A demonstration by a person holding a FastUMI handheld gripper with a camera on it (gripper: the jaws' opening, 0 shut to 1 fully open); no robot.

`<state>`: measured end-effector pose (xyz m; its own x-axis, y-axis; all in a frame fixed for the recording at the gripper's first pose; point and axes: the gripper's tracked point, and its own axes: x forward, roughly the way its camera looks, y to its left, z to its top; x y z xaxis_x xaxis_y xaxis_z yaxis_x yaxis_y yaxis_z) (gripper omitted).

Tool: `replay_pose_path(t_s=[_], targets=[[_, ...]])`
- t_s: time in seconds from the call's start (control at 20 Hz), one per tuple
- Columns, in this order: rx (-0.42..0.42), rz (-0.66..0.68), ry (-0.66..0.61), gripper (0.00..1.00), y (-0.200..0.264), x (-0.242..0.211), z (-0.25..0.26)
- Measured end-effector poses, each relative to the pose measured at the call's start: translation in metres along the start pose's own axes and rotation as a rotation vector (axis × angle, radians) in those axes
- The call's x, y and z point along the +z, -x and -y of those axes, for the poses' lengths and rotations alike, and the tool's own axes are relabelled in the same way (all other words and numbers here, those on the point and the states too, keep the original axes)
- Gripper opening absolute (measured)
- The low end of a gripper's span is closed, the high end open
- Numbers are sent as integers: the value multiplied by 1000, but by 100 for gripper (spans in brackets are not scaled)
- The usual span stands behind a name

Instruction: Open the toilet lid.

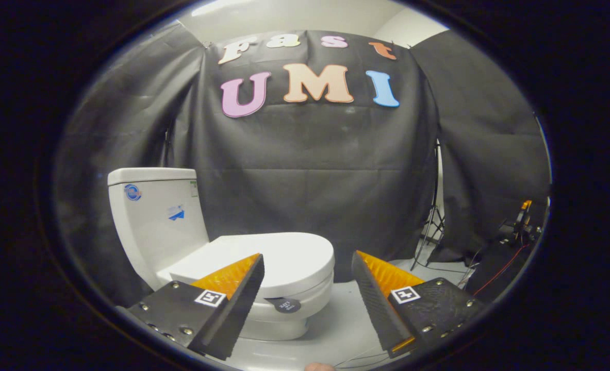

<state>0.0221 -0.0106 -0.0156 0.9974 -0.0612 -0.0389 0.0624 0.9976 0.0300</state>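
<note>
A white toilet [191, 242] stands ahead and to the left, its tank [155, 216] toward the back. The lid [279, 255] lies flat and closed over the bowl, with its rounded front edge pointing right. My gripper [307, 265] is open, fingers spread wide with nothing between them. The left fingertip [256, 265] overlaps the lid's near side in the view; I cannot tell if it touches. The right fingertip [359, 265] is off to the right of the lid's front edge. A small dark round tag [284, 305] sits on the bowl below the lid's rim.
The pale floor [346, 319] runs to the right of the toilet. A tripod stand [431, 226] rises at the back right by the black cloth wall. Dark equipment with red cables [506, 252] sits at the far right.
</note>
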Motion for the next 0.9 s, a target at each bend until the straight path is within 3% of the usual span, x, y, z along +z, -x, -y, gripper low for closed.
replay_pose_path(t_s=[0.35,0.7,0.9], targets=[[-42,-111,-19,100,-23,-28,9],[-88,-300,-172,100,-44,-75,16],[-84,-421,-346,100,-51,-109,12]])
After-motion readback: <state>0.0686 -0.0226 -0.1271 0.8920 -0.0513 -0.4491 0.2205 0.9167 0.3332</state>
